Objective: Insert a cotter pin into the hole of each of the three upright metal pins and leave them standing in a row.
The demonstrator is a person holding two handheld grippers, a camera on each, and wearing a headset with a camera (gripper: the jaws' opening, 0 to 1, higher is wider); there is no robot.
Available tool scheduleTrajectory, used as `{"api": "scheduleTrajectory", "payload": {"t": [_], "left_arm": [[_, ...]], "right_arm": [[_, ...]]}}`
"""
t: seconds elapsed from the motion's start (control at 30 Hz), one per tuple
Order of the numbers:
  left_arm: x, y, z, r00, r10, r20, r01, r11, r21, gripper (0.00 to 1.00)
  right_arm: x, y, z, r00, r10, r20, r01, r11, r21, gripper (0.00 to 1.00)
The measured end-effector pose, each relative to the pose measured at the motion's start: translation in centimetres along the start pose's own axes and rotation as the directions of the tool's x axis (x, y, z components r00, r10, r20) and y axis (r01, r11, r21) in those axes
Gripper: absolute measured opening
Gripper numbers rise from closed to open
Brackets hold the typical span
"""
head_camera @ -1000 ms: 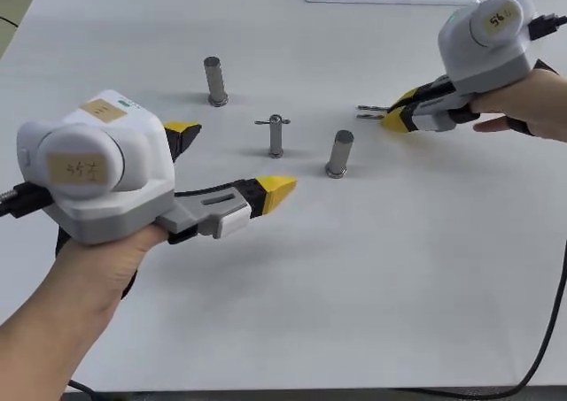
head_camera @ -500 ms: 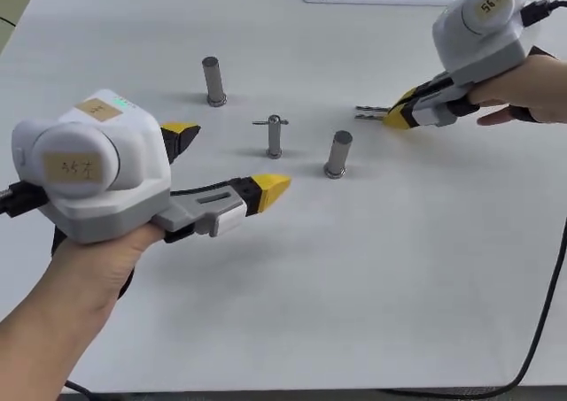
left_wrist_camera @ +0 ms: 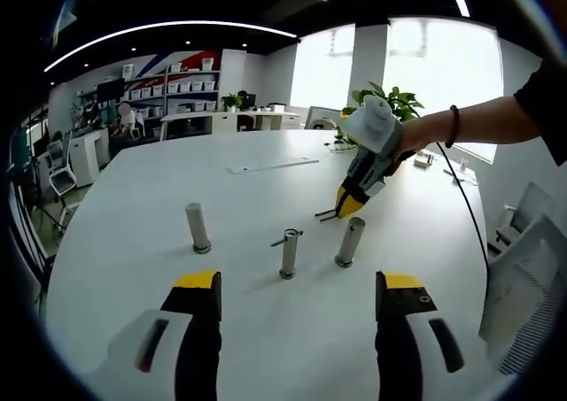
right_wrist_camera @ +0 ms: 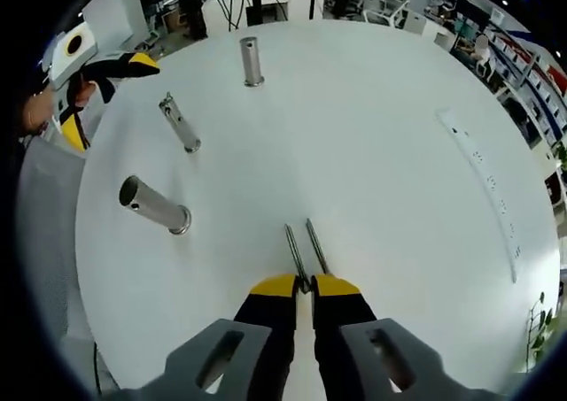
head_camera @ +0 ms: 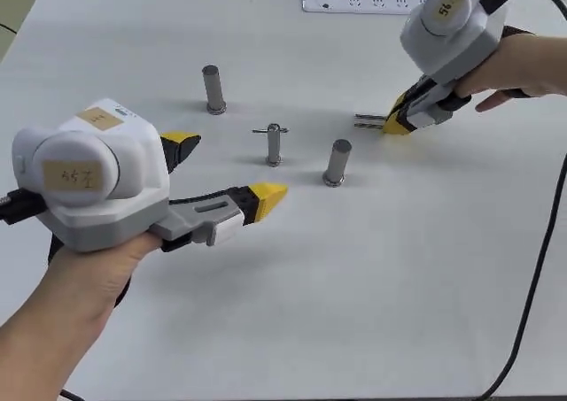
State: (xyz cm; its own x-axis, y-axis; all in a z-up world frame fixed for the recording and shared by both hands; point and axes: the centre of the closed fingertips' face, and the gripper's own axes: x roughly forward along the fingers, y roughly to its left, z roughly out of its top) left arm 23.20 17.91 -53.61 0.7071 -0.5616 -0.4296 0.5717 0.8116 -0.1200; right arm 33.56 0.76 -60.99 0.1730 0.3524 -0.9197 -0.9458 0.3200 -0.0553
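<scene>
Counter: white; three upright metal pins stand in a diagonal row in its middle, well apart from one another.

Left pin: nearest the far edge, upright, nothing through it.

Middle pin: upright, with a fitted cotter pin crossing it just under the top. The left gripper view confirms the crosspiece on the middle pin.

Right pin: upright and bare. The right gripper view adds that its top end is hollow, which the head view does not resolve.

Right gripper: toward the counter's far right corner, beside the right pin and apart from it. Its fingers are closed on a loose cotter pin, which points toward the row. The right gripper view separates that pin's two legs ahead of the pinched fingers. Contact with the counter cannot be determined.

Left gripper: held above the counter on the near left side, fingers spread wide, nothing between them. Its own view shows all three pins beyond the parted fingers.

Power strip: lies along the far edge.
</scene>
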Motion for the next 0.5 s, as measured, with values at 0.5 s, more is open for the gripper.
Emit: {"api": "scheduleTrajectory", "payload": {"t": [0.5], "left_arm": [[-0.32,-0.06,0.13,1.0000,0.003,-0.003,-0.003,1.000,0.011,0.70]], "right_arm": [[-0.19,0.84,0.51,0.9998,-0.021,0.000,0.021,0.995,-0.095,0.00]]}}
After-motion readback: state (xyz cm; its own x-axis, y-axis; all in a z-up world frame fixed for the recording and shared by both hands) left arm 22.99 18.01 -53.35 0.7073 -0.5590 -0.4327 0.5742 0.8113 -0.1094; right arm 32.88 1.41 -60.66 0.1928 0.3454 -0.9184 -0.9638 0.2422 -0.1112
